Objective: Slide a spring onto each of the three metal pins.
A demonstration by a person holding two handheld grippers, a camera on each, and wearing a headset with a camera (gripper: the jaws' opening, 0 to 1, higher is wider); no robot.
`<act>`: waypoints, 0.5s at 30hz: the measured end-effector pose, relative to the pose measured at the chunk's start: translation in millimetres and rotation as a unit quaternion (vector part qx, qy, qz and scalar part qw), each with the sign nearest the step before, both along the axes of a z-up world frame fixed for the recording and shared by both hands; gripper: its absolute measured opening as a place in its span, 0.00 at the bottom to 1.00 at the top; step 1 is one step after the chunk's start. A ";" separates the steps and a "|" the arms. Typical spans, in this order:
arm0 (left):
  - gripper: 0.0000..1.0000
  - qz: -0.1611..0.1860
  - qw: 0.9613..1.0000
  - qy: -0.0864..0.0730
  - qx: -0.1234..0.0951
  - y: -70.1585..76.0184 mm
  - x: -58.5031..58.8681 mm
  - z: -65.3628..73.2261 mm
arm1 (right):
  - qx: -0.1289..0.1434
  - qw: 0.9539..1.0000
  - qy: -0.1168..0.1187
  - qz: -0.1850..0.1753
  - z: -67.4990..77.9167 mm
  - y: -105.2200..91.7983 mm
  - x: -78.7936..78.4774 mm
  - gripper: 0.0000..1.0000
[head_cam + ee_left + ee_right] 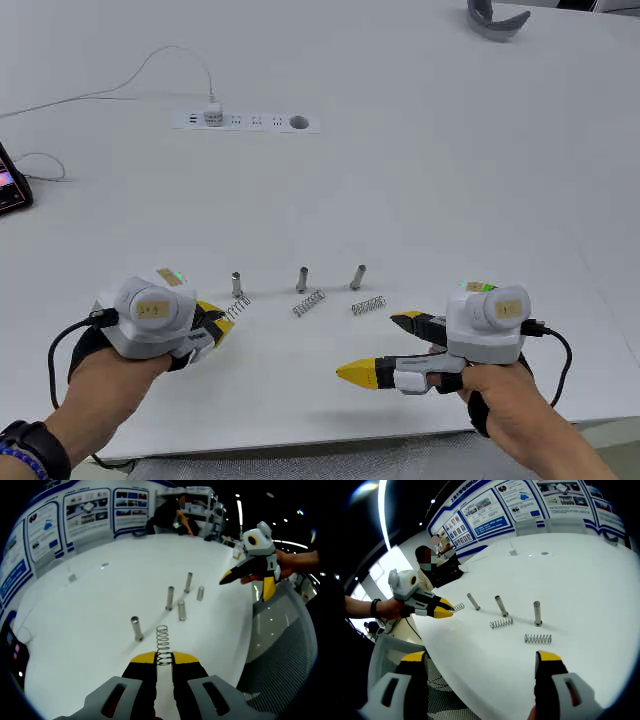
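Inspector: Head view?
Clerk: Three upright grey metal pins (302,279) on the white counter (400,180); two coiled wire springs (309,302) lie beside them.
Inspector: Left gripper view?
Clerk: Left gripper (164,657) jaws pinch a third spring (162,639), near the end pin.
Inspector: Right gripper view?
Clerk: Right gripper (480,657) jaws wide apart, empty.

I work over a wide white table (420,180). A white power strip (245,121) lies flat on its far side with a plug in it, and a white cable (140,68) curves off to the left. A dark device with a lit screen (10,188) sits at the left edge, and a grey curved object (497,18) at the far corner. Blue-framed posters (520,502) line the wall. A grey mesh chair (287,645) stands beside the table. Strip lights (239,510) glow on a dark ceiling. A person (170,512) is at the table's far end.
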State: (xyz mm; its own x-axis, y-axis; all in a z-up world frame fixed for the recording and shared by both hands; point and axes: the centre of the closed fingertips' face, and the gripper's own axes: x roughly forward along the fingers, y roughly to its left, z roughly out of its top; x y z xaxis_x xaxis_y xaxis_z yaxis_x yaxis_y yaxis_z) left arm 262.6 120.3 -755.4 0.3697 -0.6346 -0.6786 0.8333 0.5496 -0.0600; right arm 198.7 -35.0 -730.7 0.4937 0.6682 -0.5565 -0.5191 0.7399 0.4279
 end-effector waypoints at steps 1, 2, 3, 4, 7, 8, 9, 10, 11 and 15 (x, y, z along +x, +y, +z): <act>0.10 -0.002 1.000 0.001 0.000 -0.8 -1.7 0.7 | 0.003 1.000 -0.001 0.000 1.1 0.7 0.3 0.88; 0.10 -0.004 1.000 0.001 0.000 -1.6 -3.3 1.4 | 0.006 1.000 -0.001 0.000 2.1 1.2 0.3 0.88; 0.10 -0.008 1.000 0.000 -0.001 -3.4 -5.6 2.1 | 0.010 1.000 0.000 0.001 3.4 2.4 0.1 0.87; 0.10 -0.011 1.000 0.000 -0.002 -4.8 -7.2 2.4 | 0.013 1.000 0.001 0.002 3.9 3.5 0.1 0.86; 0.10 -0.021 1.000 0.000 -0.003 -10.9 -13.3 4.7 | 0.018 1.000 0.001 0.007 5.0 6.8 0.6 0.85; 0.10 -0.027 1.000 0.000 -0.005 -13.9 -16.1 6.4 | 0.022 1.000 0.001 0.008 6.3 8.6 0.7 0.84; 0.10 -0.030 1.000 -0.001 -0.006 -15.7 -17.6 7.3 | 0.025 1.000 0.001 0.009 7.3 10.1 0.9 0.84; 0.10 -0.035 0.999 -0.002 -0.007 -18.4 -19.7 8.8 | 0.029 1.000 0.002 0.009 8.2 12.2 1.7 0.83; 0.10 -0.038 0.999 -0.003 -0.008 -20.4 -21.2 10.1 | 0.031 0.999 0.001 0.009 8.8 13.5 2.3 0.83; 0.10 -0.054 0.998 -0.007 -0.011 -28.5 -26.7 14.4 | 0.043 0.999 0.001 0.015 12.0 21.5 4.0 0.80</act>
